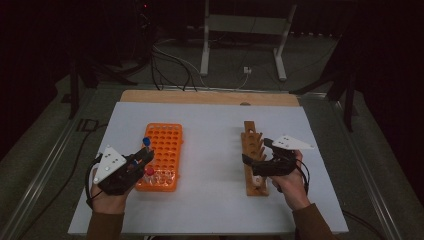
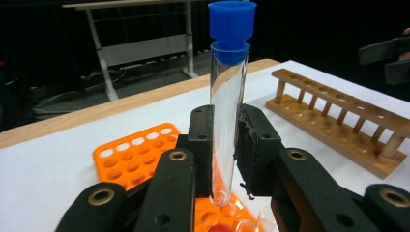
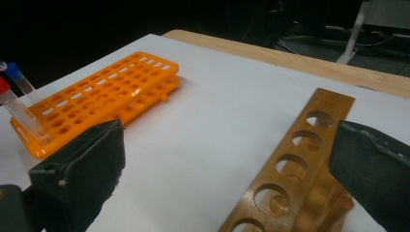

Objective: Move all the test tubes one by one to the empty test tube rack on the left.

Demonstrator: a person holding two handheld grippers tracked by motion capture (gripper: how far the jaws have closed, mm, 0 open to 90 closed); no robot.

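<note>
My left gripper (image 1: 142,156) (image 2: 225,140) is shut on a clear test tube with a blue cap (image 2: 227,111) (image 1: 146,142). It holds the tube upright just above the near end of the orange tube rack (image 1: 162,147) (image 2: 133,154). A red-capped tube (image 1: 149,171) (image 3: 14,108) stands in that rack's near end. My right gripper (image 1: 256,151) (image 3: 227,145) is open, with its jaws spread wide on either side of the wooden tube rack (image 1: 252,150) (image 3: 300,169). Nothing is between them. The blue-capped tube (image 3: 19,79) also appears far left in the right gripper view.
Both racks lie on a white sheet (image 1: 210,130) over a wooden table (image 1: 210,96). A few empty clear tubes (image 1: 165,176) sit in the orange rack's near row. Beyond the table stand a metal frame (image 1: 242,30) and floor cables (image 1: 170,65).
</note>
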